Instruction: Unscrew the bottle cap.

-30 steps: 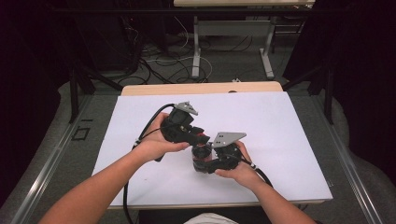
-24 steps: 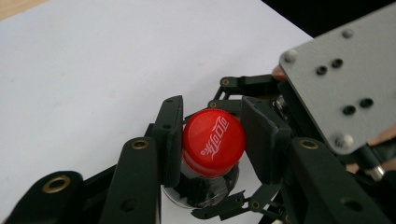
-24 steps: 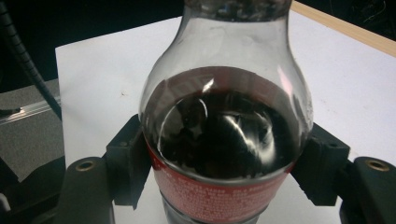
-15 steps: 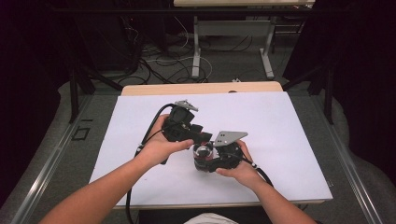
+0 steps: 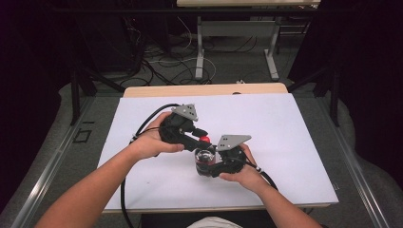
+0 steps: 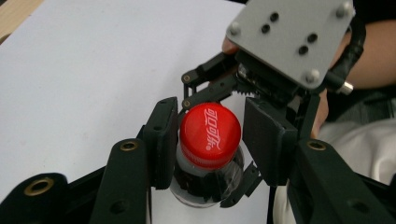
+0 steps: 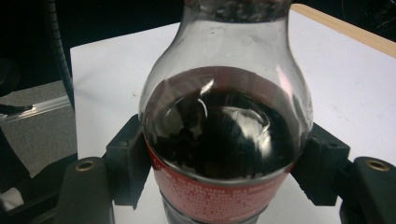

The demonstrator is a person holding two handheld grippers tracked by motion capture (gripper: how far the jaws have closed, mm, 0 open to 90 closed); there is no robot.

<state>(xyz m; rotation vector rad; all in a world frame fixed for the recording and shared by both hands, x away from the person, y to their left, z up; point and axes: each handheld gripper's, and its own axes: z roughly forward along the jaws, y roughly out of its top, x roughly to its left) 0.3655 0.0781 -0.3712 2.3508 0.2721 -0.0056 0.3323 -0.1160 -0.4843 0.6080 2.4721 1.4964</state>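
**Cola bottle, held upright between two hand-held grippers**

Item: small clear plastic bottle point(image 7: 223, 135), part-filled with dark cola, red label band around its lower body, red screw cap point(image 6: 210, 129) with white lettering. Stands upright on the white table sheet point(image 5: 294, 128), near the front middle of the table, just ahead of the person's two hands.

Right gripper point(image 7: 224, 172): jaws clamped on the bottle's body at label height, one black pad pressed against each side. In the high view it sits at the bottle's right, held by the right hand point(image 5: 242, 173), grey three-cornered plate on top.

Left gripper point(image 6: 212, 135): reaches down over the bottle's top, the cap between its jaws. Jaws have just been closing; one pad lies against the cap's side, the other stands a narrow gap away, so the cap is bracketed, not squeezed. Held by the left hand point(image 5: 149, 142), cable trailing off toward the table's front edge.

Surroundings: tan table edge beyond the sheet; cables on the floor behind.
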